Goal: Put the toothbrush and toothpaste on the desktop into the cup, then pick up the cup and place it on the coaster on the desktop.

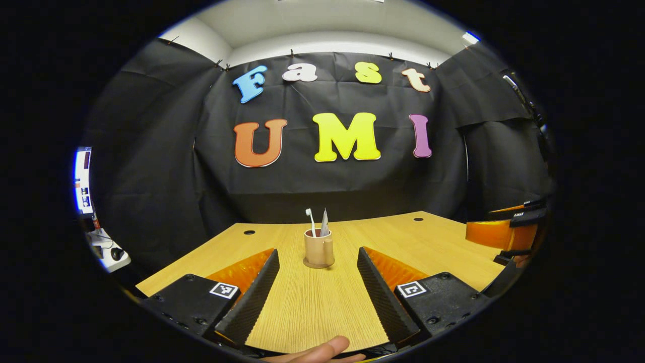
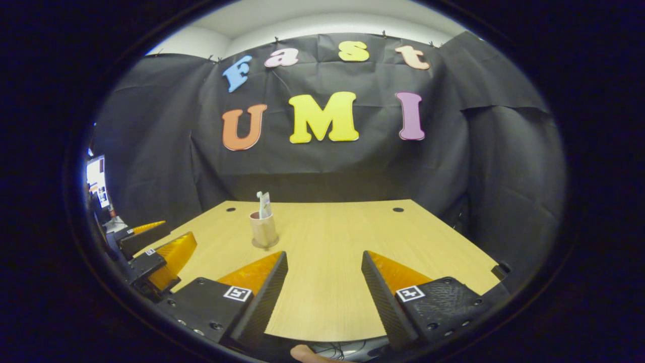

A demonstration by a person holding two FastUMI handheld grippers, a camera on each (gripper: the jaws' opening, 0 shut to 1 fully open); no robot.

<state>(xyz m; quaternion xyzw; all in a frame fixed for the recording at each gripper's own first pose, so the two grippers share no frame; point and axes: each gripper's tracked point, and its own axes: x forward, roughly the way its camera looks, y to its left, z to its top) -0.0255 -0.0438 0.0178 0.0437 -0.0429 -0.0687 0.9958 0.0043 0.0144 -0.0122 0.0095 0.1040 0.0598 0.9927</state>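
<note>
A tan cup (image 1: 319,247) stands upright on a round coaster (image 1: 318,264) in the middle of the wooden desktop (image 1: 312,307). A white toothbrush (image 1: 310,220) and a pale toothpaste tube (image 1: 324,224) stick up out of it. My left gripper (image 1: 318,257) is open, a short way back from the cup, its fingers spread to either side of it without touching. In the right gripper view the cup (image 2: 264,229) stands ahead and to the left, with the toothpaste tube (image 2: 265,205) rising from it. My right gripper (image 2: 324,259) is open and holds nothing. The left gripper (image 2: 151,247) shows at that view's left edge.
The desktop has two round cable holes near its far edge (image 1: 249,232) (image 1: 418,219). Black cloth walls close in the back and sides. A monitor (image 1: 83,179) glows beyond the left edge. The right gripper (image 1: 506,232) hangs at the desktop's right side. A fingertip (image 1: 322,349) shows at the bottom.
</note>
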